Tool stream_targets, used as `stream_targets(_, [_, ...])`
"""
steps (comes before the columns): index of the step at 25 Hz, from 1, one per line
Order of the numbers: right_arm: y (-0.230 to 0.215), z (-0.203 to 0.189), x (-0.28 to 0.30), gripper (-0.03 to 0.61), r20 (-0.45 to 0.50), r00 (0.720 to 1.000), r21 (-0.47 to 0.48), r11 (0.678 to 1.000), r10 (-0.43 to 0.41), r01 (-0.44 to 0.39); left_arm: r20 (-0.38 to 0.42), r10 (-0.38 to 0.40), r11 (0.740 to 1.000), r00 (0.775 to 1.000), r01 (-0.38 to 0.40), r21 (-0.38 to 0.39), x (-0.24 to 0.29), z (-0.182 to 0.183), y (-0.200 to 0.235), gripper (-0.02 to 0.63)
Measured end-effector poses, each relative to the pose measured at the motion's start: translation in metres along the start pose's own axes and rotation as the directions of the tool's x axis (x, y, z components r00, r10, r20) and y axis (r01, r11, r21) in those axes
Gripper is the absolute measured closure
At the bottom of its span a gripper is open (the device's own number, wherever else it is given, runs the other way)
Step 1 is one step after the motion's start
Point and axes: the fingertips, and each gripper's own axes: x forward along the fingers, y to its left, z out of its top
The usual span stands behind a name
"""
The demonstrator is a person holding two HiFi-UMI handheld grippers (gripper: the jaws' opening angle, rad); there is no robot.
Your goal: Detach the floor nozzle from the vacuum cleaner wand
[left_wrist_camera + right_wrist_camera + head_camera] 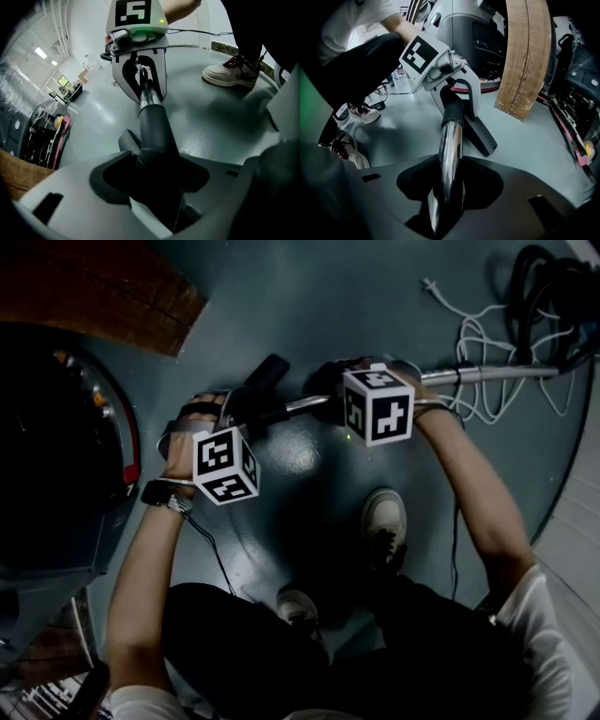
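The chrome wand (487,374) lies roughly level above the grey floor, running left into a dark collar. In the right gripper view my right gripper (447,197) is shut on the chrome wand (451,150), just behind the black collar (452,112). The left gripper (154,183) is shut on the dark grey nozzle neck (153,133). The black floor nozzle (480,133) rests on the floor beyond it and shows in the head view as a dark bar, the floor nozzle (267,374). From above, the left gripper (246,413) and right gripper (330,401) face each other along the tube.
A white cable (478,343) and a black hose (548,287) lie at the top right. A wooden board (103,287) stands at the top left, with a dark machine (56,456) beside it. The person's shoes (384,521) stand just below the wand.
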Motion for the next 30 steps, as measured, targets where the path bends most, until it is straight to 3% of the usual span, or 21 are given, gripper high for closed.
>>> stream_targets(13, [-0.006,-0.008,-0.007,0.423,0.018,0.999,-0.01,0.999,-0.036,0.036,0.016,-0.021,0.999,1.0,0.022,-0.04,-0.001,0.007,0.004,0.364])
stream_targets(24, [-0.007,-0.01,-0.01,0.422,0.023,0.999,0.005,0.999,-0.038,0.038,-0.015,-0.009,0.999,1.0,0.01,0.051,-0.004,0.006,0.007,0.37])
stream_targets(30, [-0.006,-0.004,-0.013,0.422,0.032,0.999,-0.018,0.999,-0.027,0.027,0.008,0.003,0.996,1.0,-0.003,0.095,-0.007,0.01,0.006,0.374])
